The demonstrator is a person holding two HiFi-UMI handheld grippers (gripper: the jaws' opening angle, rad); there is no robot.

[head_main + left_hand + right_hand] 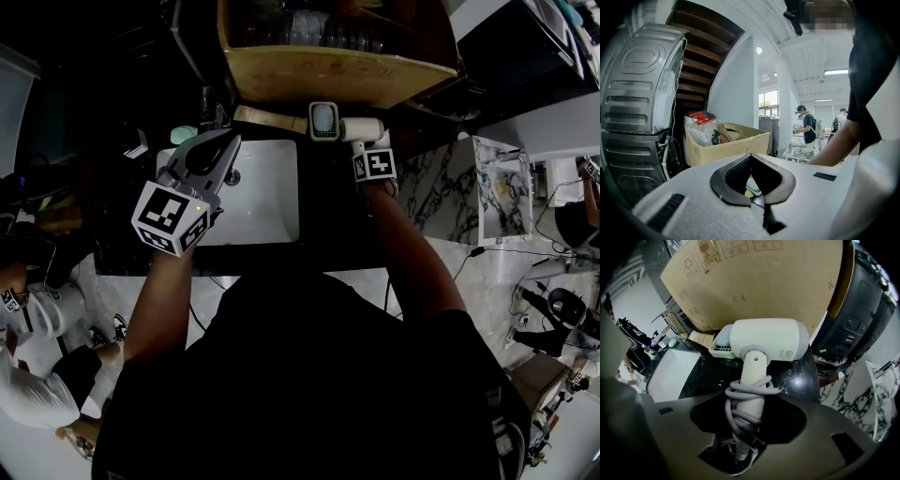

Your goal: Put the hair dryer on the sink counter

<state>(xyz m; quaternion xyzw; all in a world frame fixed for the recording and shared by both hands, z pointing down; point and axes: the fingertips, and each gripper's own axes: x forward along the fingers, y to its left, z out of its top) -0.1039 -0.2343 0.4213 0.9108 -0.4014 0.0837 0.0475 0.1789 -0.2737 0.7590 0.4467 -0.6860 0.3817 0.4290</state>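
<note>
Two tools: the right tool point(750, 401) straddles the dryer point(766, 341) at its cord-wrapped handle — jaws apparently slack — on the tabletop point(799, 378); the left tool point(751, 157) is clenched, empty.

Smooth matt plastic hair dryer point(764, 341), glossy marbled counter point(799, 378)

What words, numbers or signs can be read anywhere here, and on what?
"A 4": printed on the cardboard box, beside a recycling symbol and other pictograms.
Label on the hair dryer: too small to read.
Marker cube: black-and-white squares, no words.
</note>
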